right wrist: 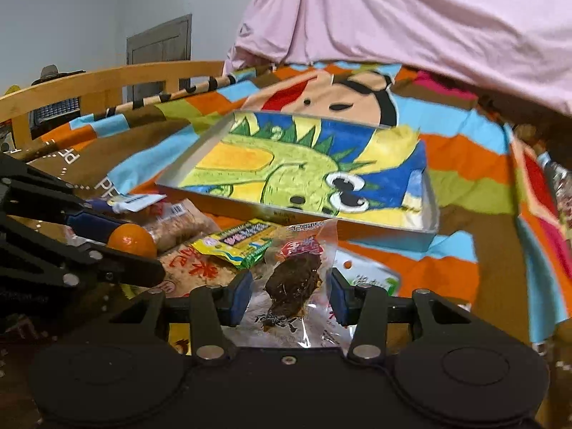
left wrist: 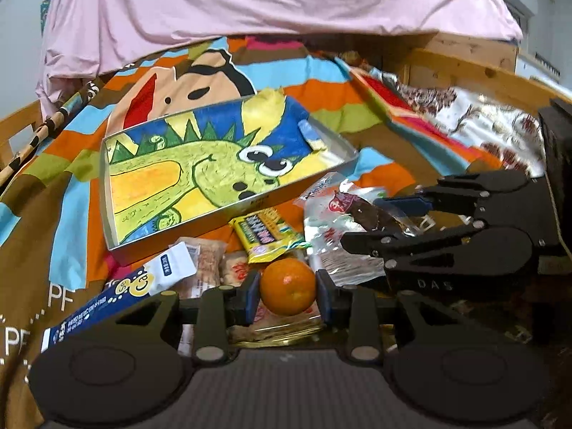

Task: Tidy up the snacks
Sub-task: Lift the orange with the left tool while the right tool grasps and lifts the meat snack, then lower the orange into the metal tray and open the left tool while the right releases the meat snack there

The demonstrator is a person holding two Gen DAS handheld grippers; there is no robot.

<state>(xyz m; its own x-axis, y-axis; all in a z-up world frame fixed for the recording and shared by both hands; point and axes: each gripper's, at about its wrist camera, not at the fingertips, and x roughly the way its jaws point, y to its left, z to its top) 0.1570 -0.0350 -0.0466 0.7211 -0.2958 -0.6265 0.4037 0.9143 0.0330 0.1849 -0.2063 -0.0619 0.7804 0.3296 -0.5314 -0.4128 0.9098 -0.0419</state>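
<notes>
With the tray [left wrist: 111, 193] on the bedspread [left wrist: 71, 164] empty, the left gripper [left wrist: 287, 298] clamps an orange [left wrist: 287, 286] and the right gripper [right wrist: 291, 298] brackets a dark snack packet [right wrist: 296, 279], grip uncertain, beside the unsorted snack pile [left wrist: 221, 261].

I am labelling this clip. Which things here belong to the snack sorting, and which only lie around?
Belong: orange between the left gripper jaws; dark snack packet between the right gripper jaws; yellow packet; blue box; tray.

Lying around: blanket; pink cloth; bed rail.
</notes>
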